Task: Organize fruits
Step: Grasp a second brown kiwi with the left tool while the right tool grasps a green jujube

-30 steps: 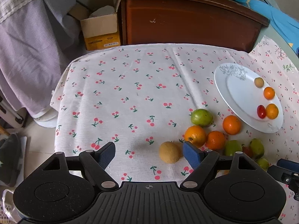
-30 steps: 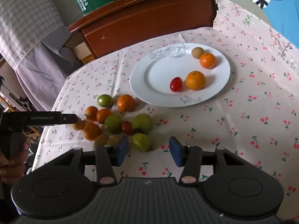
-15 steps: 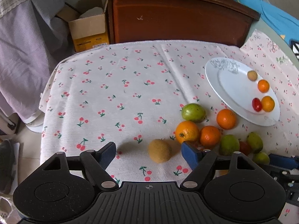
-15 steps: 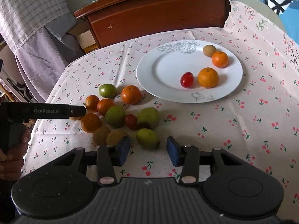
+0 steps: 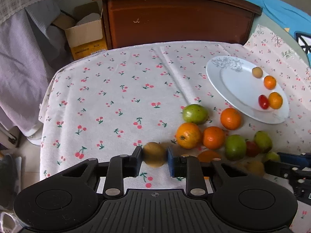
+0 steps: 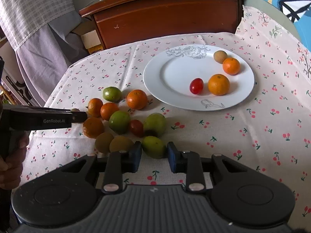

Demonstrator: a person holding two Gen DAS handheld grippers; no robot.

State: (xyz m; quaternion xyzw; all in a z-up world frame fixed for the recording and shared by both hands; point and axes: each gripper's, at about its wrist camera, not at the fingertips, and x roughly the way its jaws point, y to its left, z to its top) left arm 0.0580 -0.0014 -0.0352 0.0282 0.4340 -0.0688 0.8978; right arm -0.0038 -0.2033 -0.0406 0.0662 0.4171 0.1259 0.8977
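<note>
Gripping a round, matte brown fruit (image 5: 154,154), the left tool (image 5: 154,161) pinches snugly.

Each tool is showing a matte black body with a ribbed centre panel, two round discs at its sides and silver screws on the linkage arms. The left tool (image 5: 154,160) and right tool (image 6: 154,155) are wearing blue finger pads (image 6: 171,156). White "GenRobot.AI" lettering is running along the left tool's side. A bare-skinned hand (image 6: 9,167) is showing.
</note>
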